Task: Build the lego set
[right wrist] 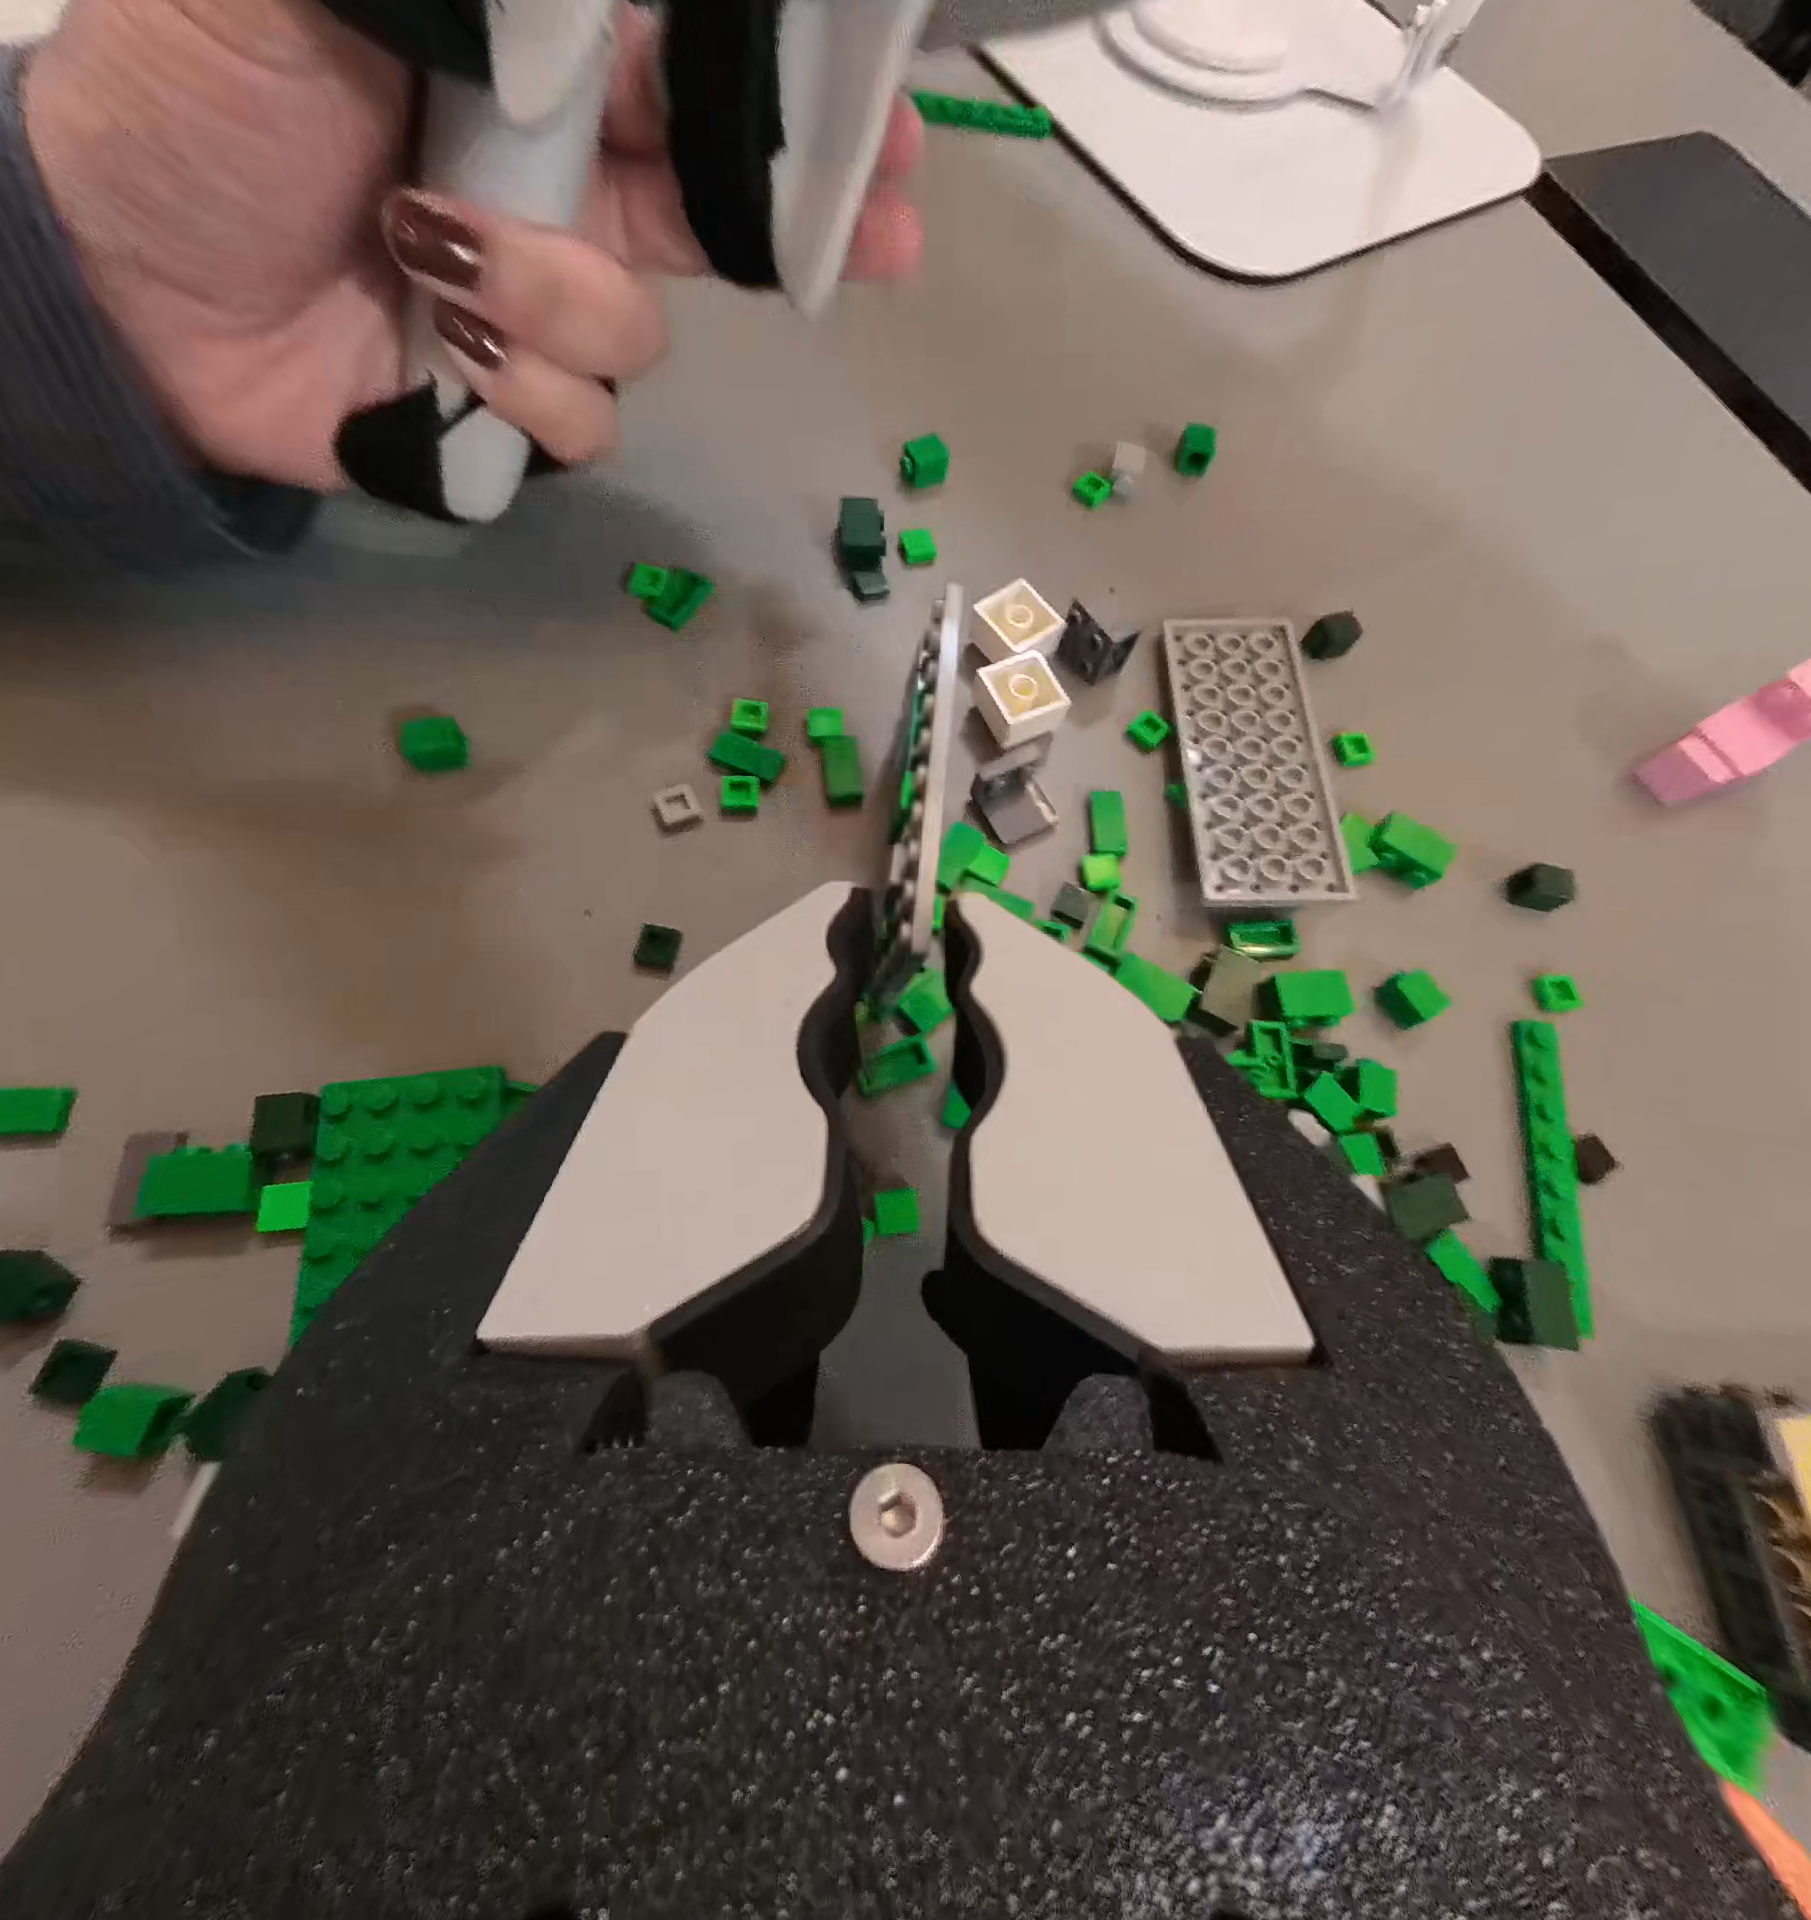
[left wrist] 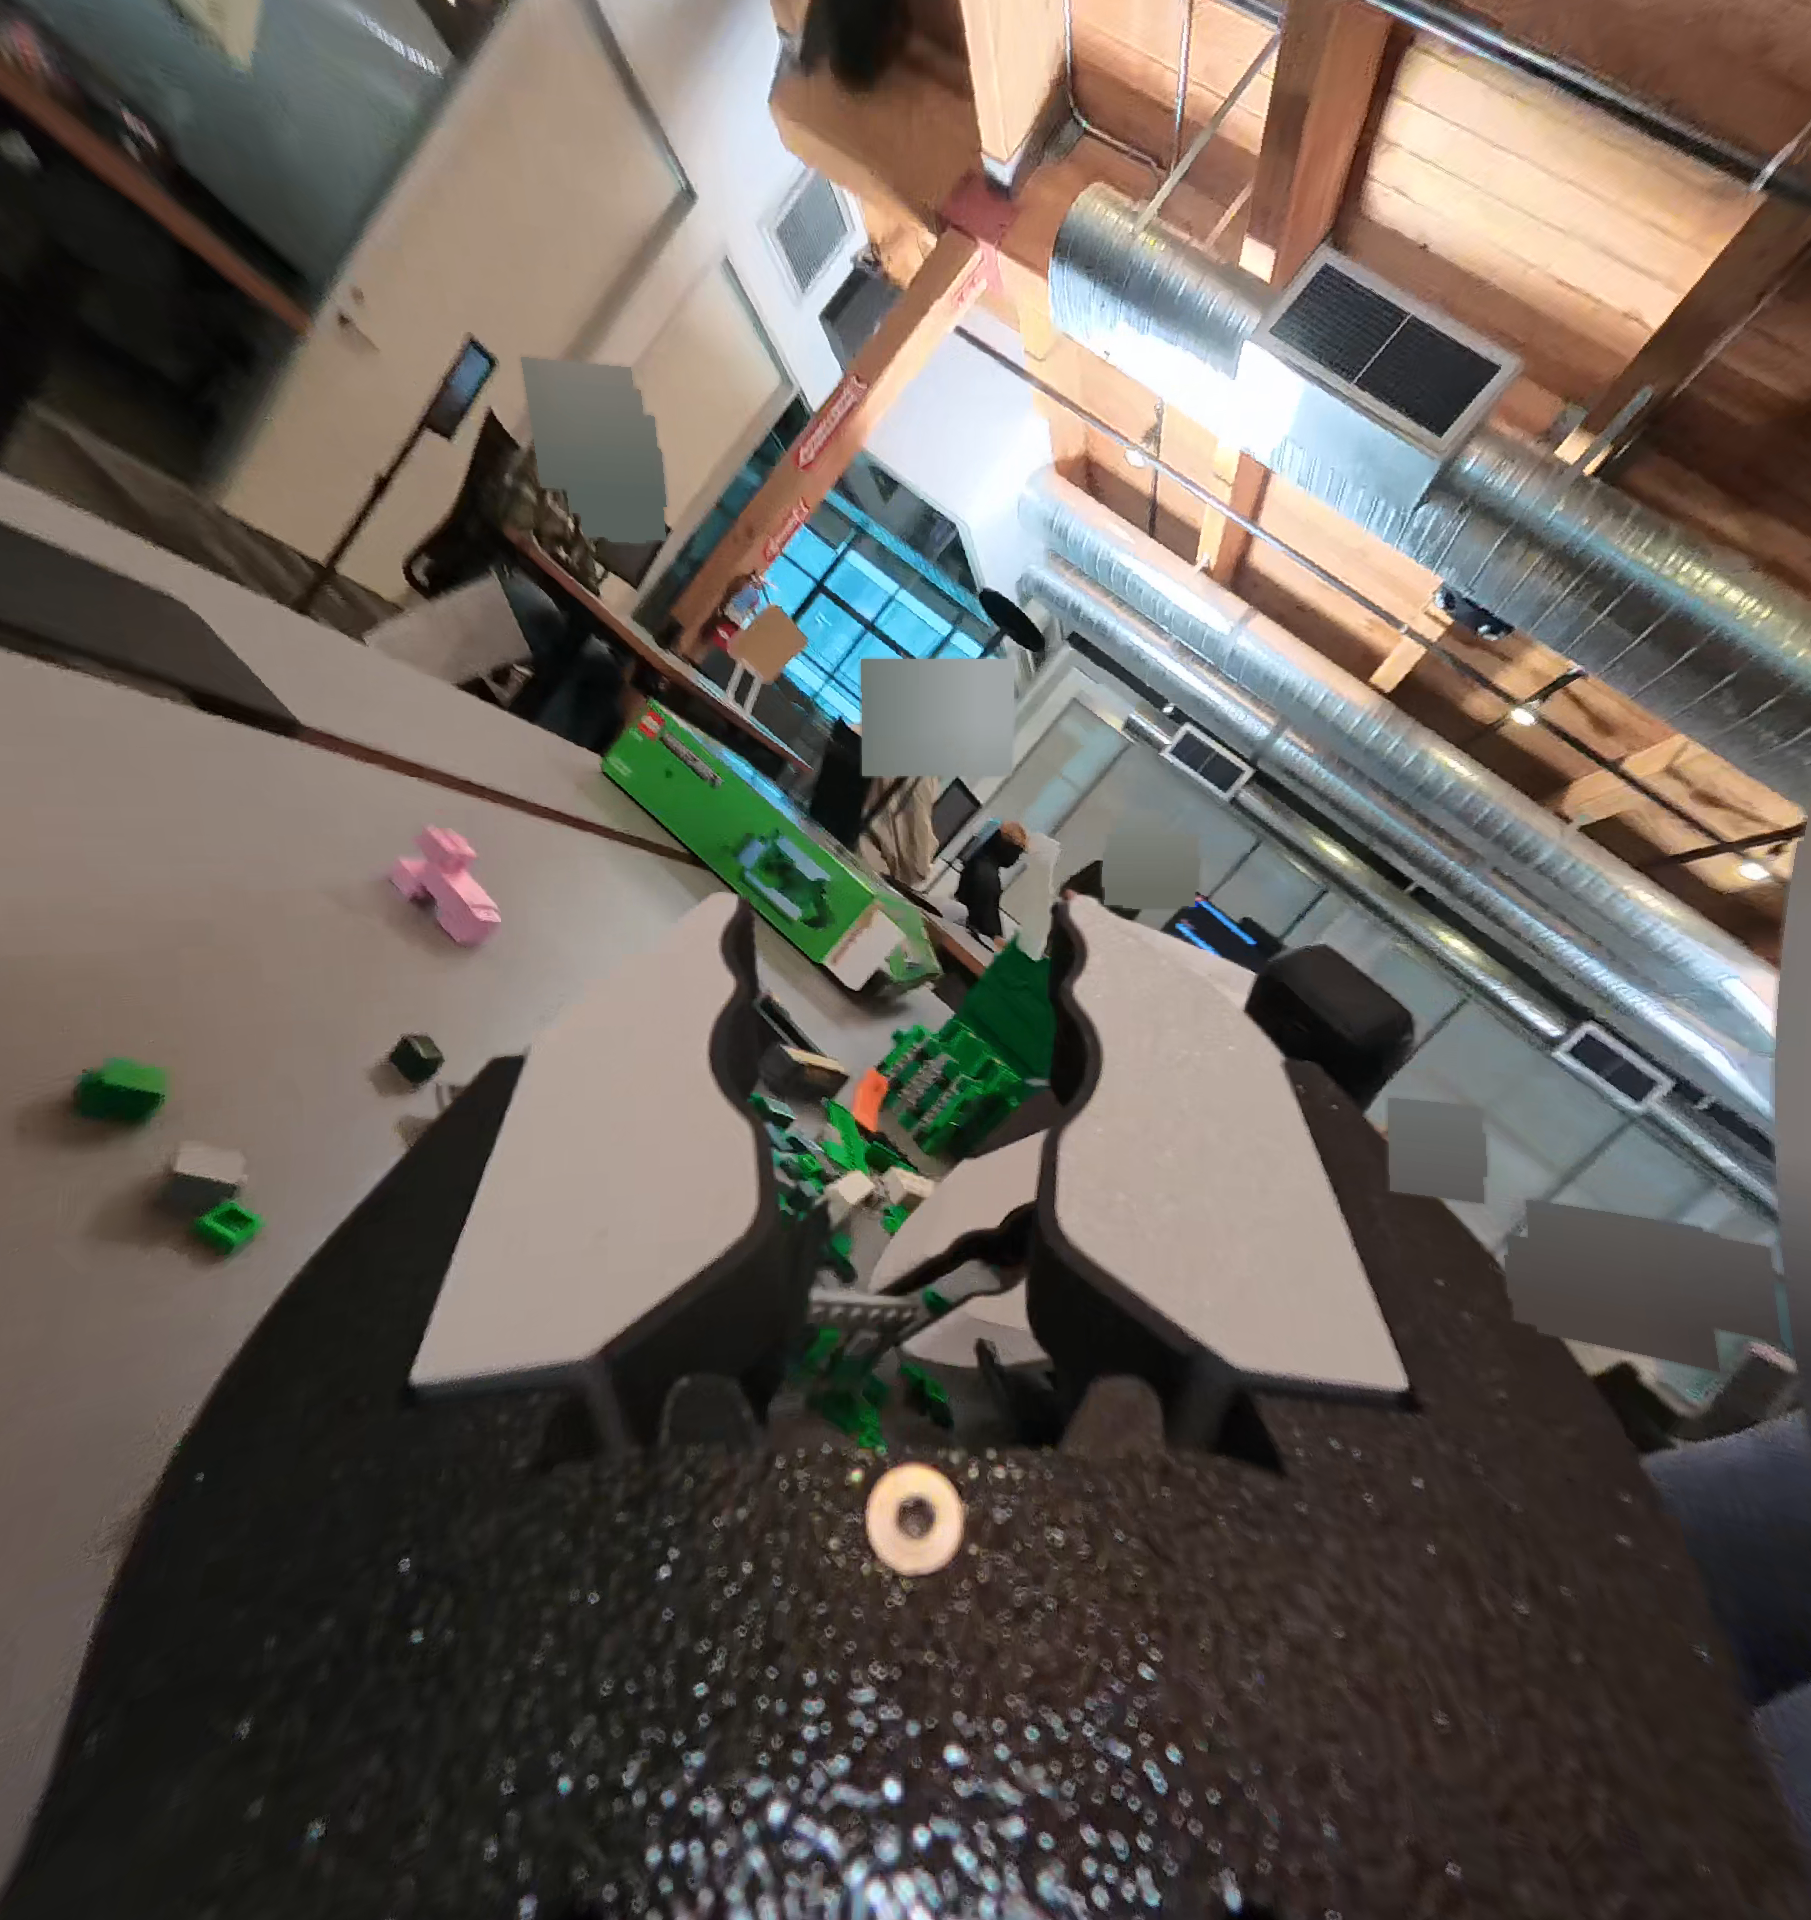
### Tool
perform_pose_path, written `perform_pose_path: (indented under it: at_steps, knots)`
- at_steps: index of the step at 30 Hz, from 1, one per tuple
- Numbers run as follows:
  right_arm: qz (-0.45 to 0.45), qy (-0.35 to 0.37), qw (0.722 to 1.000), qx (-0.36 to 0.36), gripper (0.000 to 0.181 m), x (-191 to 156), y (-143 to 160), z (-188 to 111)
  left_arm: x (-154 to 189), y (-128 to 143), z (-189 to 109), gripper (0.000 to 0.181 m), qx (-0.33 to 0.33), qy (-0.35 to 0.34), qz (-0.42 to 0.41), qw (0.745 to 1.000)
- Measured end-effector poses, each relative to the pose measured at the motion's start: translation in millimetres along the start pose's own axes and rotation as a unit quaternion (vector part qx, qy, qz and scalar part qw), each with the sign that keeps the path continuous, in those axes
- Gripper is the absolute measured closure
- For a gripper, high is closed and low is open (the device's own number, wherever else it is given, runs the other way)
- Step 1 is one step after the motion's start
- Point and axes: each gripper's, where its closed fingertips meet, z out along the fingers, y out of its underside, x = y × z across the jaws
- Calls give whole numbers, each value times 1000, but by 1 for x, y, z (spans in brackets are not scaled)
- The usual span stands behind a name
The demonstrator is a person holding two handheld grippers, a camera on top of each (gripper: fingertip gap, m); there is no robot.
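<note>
In the right wrist view my right gripper (right wrist: 911,909) is shut on a thin grey Lego plate (right wrist: 937,727). It holds the plate edge-on above the table, with small green and dark pieces on the plate's left face. Many loose green bricks (right wrist: 1306,992) lie scattered below. My left gripper (left wrist: 901,914) is open and empty, tilted up toward the room. A hand (right wrist: 257,260) holds it at the upper left of the right wrist view, where one of its fingers (right wrist: 849,156) shows. In the left wrist view the held plate (left wrist: 865,1314) appears low between my left fingers.
A second grey plate (right wrist: 1254,758) lies underside up beside two white bricks (right wrist: 1023,701). A large green plate (right wrist: 402,1143) is at the left and a long green strip (right wrist: 1550,1164) at the right. A pink figure (left wrist: 444,883) and a green box (left wrist: 745,842) are on the table. A white stand base (right wrist: 1275,135) sits at the far edge. Across from one pair of fingers to the other is roughly 15 centimeters.
</note>
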Motion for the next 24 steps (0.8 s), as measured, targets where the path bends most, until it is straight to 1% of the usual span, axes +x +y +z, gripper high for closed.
perform_pose_path:
  at_steps: [2, 4, 6, 7, 9, 11, 12, 14, 16, 18, 22, 24]
  knots:
    - [-31, 45, 998, -21, 164, 12, 4, -4, 0, -6, -2, 128, 7, -10, 33, 999]
    - [-82, 94, 991, -50, 160, 23, 7, -11, 0, -10, -5, 130, 12, -17, 56, 998]
    - [-127, 108, 983, -70, 153, 22, 5, -19, 0, -14, -7, 133, 20, -22, 77, 997]
    - [-141, 93, 983, -69, 149, 13, 0, -23, 0, -16, -9, 134, 22, -27, 89, 995]
    - [-151, 31, 987, -41, 143, -28, -20, -25, 0, -19, -11, 136, 23, -36, 115, 992]
    - [-153, -44, 987, 7, 134, -90, -42, -20, 0, -21, -13, 137, 25, -44, 142, 989]
    - [-163, -87, 983, 10, 135, -124, -43, -16, 0, -22, -13, 138, 26, -47, 153, 987]
    - [-198, -147, 969, 1, 141, -179, -35, -11, 0, -23, -15, 140, 27, -55, 171, 983]
    - [-209, -191, 959, 10, 156, -218, -33, -9, 1, -26, -16, 141, 29, -60, 184, 981]
    - [-197, -226, 954, 10, 158, -242, -33, -6, 2, -28, -17, 142, 33, -60, 190, 979]
    - [-196, -240, 951, -13, 164, -260, -28, 7, 2, -31, -20, 143, 37, -64, 190, 979]
    - [-188, -248, 950, -26, 164, -264, -25, 10, 1, -32, -21, 143, 38, -67, 192, 978]
